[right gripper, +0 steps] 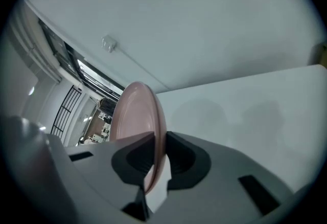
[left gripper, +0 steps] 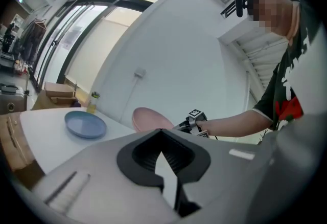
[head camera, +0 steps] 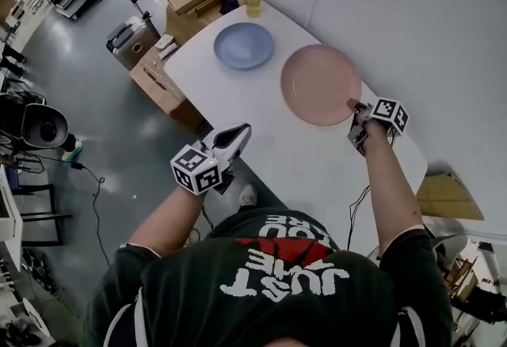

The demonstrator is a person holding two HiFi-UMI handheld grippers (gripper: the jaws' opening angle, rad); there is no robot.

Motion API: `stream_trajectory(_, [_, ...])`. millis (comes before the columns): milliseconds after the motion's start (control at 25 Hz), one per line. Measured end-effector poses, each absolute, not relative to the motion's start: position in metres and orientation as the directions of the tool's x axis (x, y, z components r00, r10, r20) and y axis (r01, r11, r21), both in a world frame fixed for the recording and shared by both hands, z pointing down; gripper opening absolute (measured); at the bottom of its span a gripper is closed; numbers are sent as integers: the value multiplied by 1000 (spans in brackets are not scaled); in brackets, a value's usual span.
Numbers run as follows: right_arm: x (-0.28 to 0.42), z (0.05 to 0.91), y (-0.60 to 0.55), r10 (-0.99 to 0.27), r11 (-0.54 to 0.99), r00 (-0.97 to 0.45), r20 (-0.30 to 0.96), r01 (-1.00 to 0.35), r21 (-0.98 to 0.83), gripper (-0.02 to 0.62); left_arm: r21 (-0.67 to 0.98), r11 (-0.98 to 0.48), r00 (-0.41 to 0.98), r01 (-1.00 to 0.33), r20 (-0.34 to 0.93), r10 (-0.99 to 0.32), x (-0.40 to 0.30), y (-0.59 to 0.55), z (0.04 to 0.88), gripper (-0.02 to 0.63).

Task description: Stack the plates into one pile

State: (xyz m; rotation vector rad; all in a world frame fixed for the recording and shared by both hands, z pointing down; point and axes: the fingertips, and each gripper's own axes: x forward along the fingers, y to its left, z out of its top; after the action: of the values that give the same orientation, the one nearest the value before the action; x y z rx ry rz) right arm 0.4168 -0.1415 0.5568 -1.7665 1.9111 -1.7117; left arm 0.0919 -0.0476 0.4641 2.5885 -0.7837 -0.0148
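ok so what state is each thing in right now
pink plate: rim clamped in the right hand-held gripper, not stacked yet
blue plate: flat on the table, nothing on it
left hand-held gripper: shut, empty
jar: upright, lid on

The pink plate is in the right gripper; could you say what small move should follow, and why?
Probably carry the pink plate over the blue plate: the right gripper grips its rim, and the blue plate lies apart, uncovered.
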Motion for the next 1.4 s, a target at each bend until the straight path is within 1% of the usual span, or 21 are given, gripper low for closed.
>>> stream_trajectory(200, [309, 566, -274, -677, -194, -408, 613, -705, -682, 43, 392, -688, 776, -611, 123, -619, -3, -114, 470, -2])
stream_trajectory(400, [238, 602, -362, -632, -209, -411, 657, -726, -655, 43, 427, -583, 693, -692, 166, -701, -82, -135, 498, -2])
stream_trajectory(600, [201, 643, -408, -593, -258, -394, 702, -733, -629, 43, 481, -467, 616, -742, 213, -758, -136, -135, 534, -1])
stream_trajectory(760, [191, 675, -423, -572, -301, -384, 725, -724, -621, 44, 502, -418, 584, -757, 234, -777, -152, -134, 553, -2])
stream_trajectory(840, [185, 685, -428, -574, -292, -383, 723, -729, -619, 48, 509, -405, 578, -759, 241, -780, -157, -132, 559, -2])
stream_trajectory(920, [178, 688, -431, -563, -215, -367, 740, -800, -561, 64, 517, -396, 576, -759, 249, -779, -160, -129, 563, -2])
stream_trajectory(960, [175, 687, -429, -549, -146, -346, 761, -856, -495, 95, 521, -394, 578, -757, 252, -776, -161, -127, 565, -2])
stream_trajectory(1000, [172, 684, -427, -538, -74, -320, 780, -903, -422, 158, 525, -394, 581, -755, 255, -773, -162, -126, 566, -1])
stream_trajectory(1040, [170, 679, -424, -537, -15, -299, 789, -932, -362, 187, 528, -397, 587, -751, 256, -768, -161, -125, 567, -2])
stream_trajectory(1120, [170, 663, -417, -565, 46, -281, 775, -950, -310, 190, 534, -412, 603, -739, 251, -757, -156, -126, 566, -2])
stream_trajectory(1200, [174, 641, -405, -613, 82, -293, 733, -947, -310, 192, 535, -440, 629, -721, 240, -740, -145, -130, 563, -2])
stream_trajectory(1320, [177, 599, -365, -678, 194, -382, 628, -917, -349, 190, 532, -494, 673, -688, 213, -708, -121, -137, 552, -2])
stream_trajectory(1360, [179, 584, -346, -693, 240, -425, 582, -898, -370, 185, 530, -513, 688, -675, 202, -697, -110, -138, 546, -2])
stream_trajectory(1400, [182, 570, -325, -704, 286, -466, 537, -877, -386, 166, 526, -534, 703, -662, 190, -685, -99, -139, 540, -2])
